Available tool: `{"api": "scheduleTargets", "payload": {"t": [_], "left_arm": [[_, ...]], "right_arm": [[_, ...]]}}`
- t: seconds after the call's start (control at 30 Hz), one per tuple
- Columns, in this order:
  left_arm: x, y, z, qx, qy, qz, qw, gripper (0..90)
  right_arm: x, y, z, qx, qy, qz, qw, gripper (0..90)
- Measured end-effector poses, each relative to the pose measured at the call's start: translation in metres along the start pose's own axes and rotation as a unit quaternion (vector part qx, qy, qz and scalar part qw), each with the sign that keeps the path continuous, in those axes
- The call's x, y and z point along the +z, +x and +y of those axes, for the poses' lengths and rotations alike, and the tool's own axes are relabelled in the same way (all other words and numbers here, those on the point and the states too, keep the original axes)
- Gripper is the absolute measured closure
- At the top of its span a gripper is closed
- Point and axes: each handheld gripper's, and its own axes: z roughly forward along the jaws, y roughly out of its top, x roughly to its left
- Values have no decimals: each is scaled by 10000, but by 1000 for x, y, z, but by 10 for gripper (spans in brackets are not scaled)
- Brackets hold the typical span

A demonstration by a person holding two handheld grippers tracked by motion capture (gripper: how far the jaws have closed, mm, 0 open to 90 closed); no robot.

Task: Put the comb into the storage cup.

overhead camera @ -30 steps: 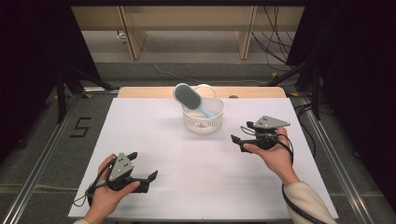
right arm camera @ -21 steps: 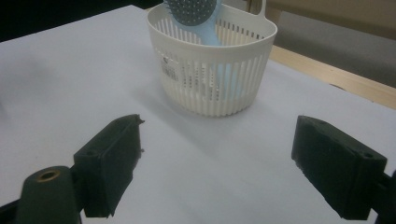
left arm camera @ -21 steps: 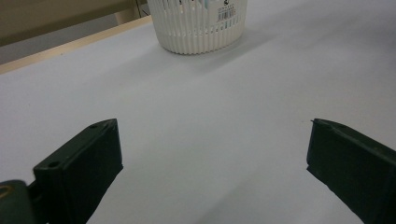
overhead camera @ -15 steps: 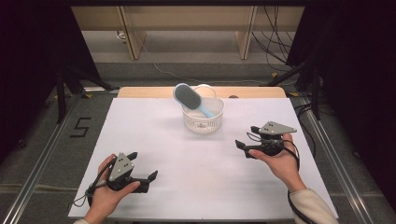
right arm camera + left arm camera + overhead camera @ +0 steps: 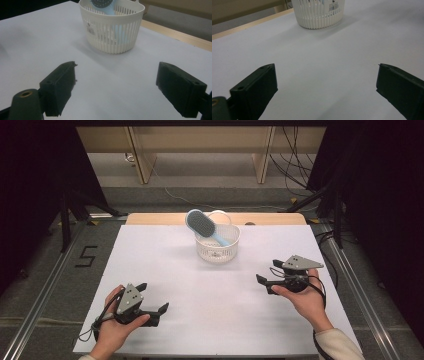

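Inside white basket (image 5: 217, 251): blue hairbrush (image 5: 204, 226) (tilted).

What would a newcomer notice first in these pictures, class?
A white slatted basket stands at the far middle of the white table, with a blue hairbrush leaning out over its rim. Nearer, the left gripper and right gripper rest apart, both open and empty.
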Motion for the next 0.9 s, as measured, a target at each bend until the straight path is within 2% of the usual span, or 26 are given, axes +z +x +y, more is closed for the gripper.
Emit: {"api": "scheduleTargets", "payload": {"t": [0.9], "left_arm": [[0,1,0,4,2,16,10000,28]], "right_arm": [[-26,-5,-22,110,15,-131,9999,168]]}}
